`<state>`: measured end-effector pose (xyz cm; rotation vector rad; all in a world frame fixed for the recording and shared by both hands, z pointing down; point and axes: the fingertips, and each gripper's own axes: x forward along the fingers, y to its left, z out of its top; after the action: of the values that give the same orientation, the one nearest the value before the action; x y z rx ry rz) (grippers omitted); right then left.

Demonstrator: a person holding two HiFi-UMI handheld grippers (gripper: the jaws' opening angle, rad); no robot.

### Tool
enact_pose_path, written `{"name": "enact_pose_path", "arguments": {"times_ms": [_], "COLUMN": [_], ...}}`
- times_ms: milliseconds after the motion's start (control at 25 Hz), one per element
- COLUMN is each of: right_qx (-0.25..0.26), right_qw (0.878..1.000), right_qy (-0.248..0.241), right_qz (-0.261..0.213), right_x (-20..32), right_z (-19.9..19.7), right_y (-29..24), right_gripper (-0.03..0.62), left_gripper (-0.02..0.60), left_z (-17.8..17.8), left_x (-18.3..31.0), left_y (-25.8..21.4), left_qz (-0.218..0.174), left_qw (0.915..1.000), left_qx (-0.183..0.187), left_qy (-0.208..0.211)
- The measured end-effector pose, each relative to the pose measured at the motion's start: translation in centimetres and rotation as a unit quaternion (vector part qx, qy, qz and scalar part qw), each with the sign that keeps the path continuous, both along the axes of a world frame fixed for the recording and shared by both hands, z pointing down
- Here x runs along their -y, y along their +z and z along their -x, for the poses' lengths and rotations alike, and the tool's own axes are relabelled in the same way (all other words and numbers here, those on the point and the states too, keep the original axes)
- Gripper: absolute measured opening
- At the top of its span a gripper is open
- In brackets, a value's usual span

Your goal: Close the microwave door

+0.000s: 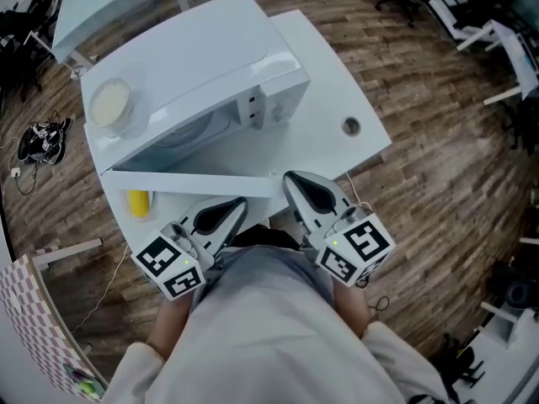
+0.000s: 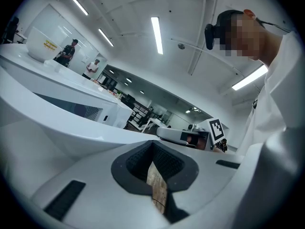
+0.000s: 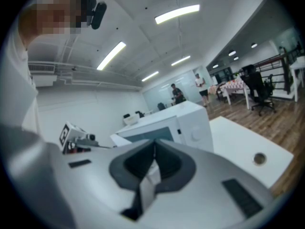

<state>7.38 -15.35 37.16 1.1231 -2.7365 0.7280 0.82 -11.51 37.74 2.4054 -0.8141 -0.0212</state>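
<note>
Both arms are drawn in tight against the person's torso, forearms bent up from the sleeves, each hand carrying its tool low in front of the body with the marker cubes nearest the chest and the jaws aimed forward at the table (image 1: 337, 91). The left hand-held gripper (image 1: 238, 202) has its jaws pressed almost together, only a thin slit showing between them, with nothing held; the right hand-held gripper (image 1: 290, 178) is narrowed the same way and also empty. The microwave (image 1: 202, 66) stands on the table just ahead of both tools, and its door (image 1: 194, 182) hangs open toward the person, its long edge running across directly in front of the jaw tips. The right tip lies at the door's right end and the left tip just short of the door's edge; contact cannot be told for either. A pale bowl (image 1: 109, 103) sits on the microwave's top, ahead of the left tool and to its left.
</note>
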Motion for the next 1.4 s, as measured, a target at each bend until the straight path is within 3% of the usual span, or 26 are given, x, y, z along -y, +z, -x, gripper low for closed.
{"name": "enact_pose_path", "arguments": {"times_ms": [1400], "right_qx": [-0.003], "right_qw": [1.0], "right_qy": [0.011], "right_qz": [0.017], "right_x": [1.1], "right_z": [-0.8], "right_y": [0.7], "right_gripper": [0.023], "left_gripper": [0.015], "left_z": [-0.1], "left_x": [2.8], "left_y": [1.5], "left_qz": [0.017], "left_qw": [0.9998], "left_qx": [-0.008], "left_qy": [-0.008]}}
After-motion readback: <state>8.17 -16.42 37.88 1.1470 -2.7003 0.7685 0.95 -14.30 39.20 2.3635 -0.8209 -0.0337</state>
